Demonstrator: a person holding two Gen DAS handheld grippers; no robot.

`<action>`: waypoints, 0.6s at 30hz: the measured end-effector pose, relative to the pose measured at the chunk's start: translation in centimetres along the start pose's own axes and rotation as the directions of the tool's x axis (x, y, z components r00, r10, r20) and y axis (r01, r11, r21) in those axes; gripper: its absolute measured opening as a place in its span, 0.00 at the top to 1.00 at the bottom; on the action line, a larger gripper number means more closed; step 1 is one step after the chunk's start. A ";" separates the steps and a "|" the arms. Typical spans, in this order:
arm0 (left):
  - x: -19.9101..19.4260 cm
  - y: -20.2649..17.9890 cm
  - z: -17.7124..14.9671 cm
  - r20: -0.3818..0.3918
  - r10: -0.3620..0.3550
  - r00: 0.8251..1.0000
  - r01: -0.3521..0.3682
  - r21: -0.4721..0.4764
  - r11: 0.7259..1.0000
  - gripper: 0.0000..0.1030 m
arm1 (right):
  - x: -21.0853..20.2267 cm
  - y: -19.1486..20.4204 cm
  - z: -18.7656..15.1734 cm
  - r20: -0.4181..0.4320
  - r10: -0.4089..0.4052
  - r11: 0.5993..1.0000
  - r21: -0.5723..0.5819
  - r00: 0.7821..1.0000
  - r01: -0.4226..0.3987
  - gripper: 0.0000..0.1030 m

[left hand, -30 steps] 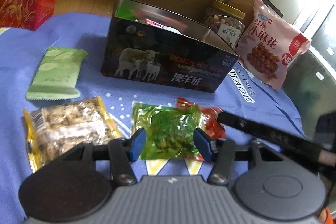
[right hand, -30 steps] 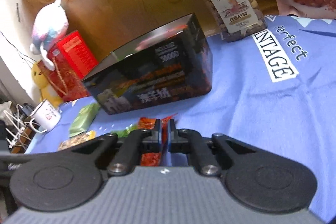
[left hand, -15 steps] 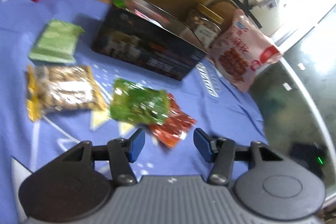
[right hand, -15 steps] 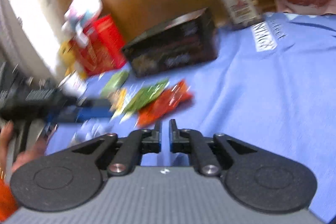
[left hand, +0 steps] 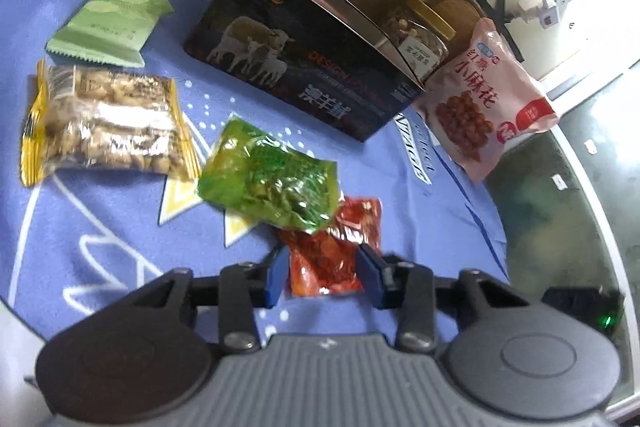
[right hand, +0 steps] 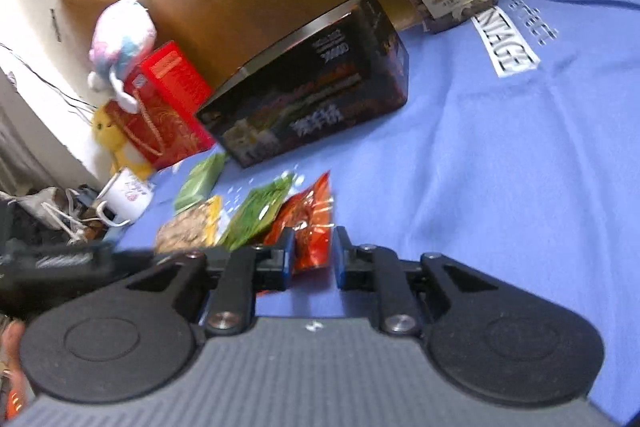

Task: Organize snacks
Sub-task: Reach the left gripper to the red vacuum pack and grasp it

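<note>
Most of the sorting is left, judging by how things lie. The dark tin box (left hand: 304,67), the landmark here, stands open on the blue cloth-covered surface (left hand: 100,219), and neither view shows its inside now, so what it already holds cannot be told. Four small packets lie loose in front of it: a pale green packet (left hand: 108,27) off its left end, a yellow-edged nut packet (left hand: 108,123) in front of that, a clear green packet (left hand: 276,179) in front of the box's middle, and a red packet (left hand: 332,251) nearest the cameras, partly tucked under the green one. A nut jar (left hand: 420,39) stands behind the box's right end, and a pink bag (left hand: 484,103) leans just right of it.

The left tool (left hand: 322,273) has just been closing its jaws and stands partly open, with the near end of the red packet between its blue fingers (left hand: 276,277). The pads look close to the packet's sides, but I cannot tell that they press on it, so I judge the grasp not yet made.

The right tool (right hand: 314,259) has just been opening its jaws from shut and stands only slightly apart. In its own view the red packet (right hand: 308,227) shows in the gap, yet whether it touches is unclear; it appears to hold nothing. The next step is probably lifting the red packet into the box.
</note>
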State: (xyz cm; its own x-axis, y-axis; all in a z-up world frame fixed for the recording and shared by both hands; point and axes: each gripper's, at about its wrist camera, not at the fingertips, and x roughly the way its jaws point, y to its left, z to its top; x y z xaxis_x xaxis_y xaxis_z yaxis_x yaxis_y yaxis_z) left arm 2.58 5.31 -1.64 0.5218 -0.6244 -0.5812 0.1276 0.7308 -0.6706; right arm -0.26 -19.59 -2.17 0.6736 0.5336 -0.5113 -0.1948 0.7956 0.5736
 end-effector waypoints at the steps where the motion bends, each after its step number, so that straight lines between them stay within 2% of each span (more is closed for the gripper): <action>1: -0.2 -0.1 -0.3 -0.007 -0.011 1.000 0.011 0.005 1.000 0.65 | -0.6 -0.1 -0.5 0.001 0.013 1.000 0.017 1.000 -0.013 0.79; 4: -0.4 -0.7 -1.4 -0.033 -0.056 0.998 0.057 0.025 0.998 0.60 | -1.8 -0.1 -2.1 -0.006 0.043 0.998 0.045 0.999 -0.042 0.79; 9: -0.8 -1.4 -2.6 -0.029 -0.054 0.998 0.055 0.065 0.996 0.61 | -3.0 0.9 -3.5 0.003 0.043 0.999 0.014 0.999 -0.043 0.79; 13: -1.2 -1.7 -2.5 -0.021 -0.052 0.998 0.053 0.058 0.997 0.63 | -3.2 0.8 -3.5 0.007 0.051 0.998 0.020 0.999 -0.052 0.80; 18: -2.2 -2.4 -1.5 0.010 -0.073 0.997 0.072 0.074 0.995 0.63 | -3.8 1.9 -2.5 0.048 0.083 0.996 -0.029 0.995 -0.081 0.80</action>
State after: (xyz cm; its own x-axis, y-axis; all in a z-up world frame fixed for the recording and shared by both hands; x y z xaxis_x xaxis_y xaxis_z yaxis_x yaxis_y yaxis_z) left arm -0.15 4.44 0.54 0.5193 -0.6734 -0.5262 0.2270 0.7023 -0.6747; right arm -4.95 -19.42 -0.75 0.6887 0.5832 -0.4308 -0.2697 0.7575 0.5945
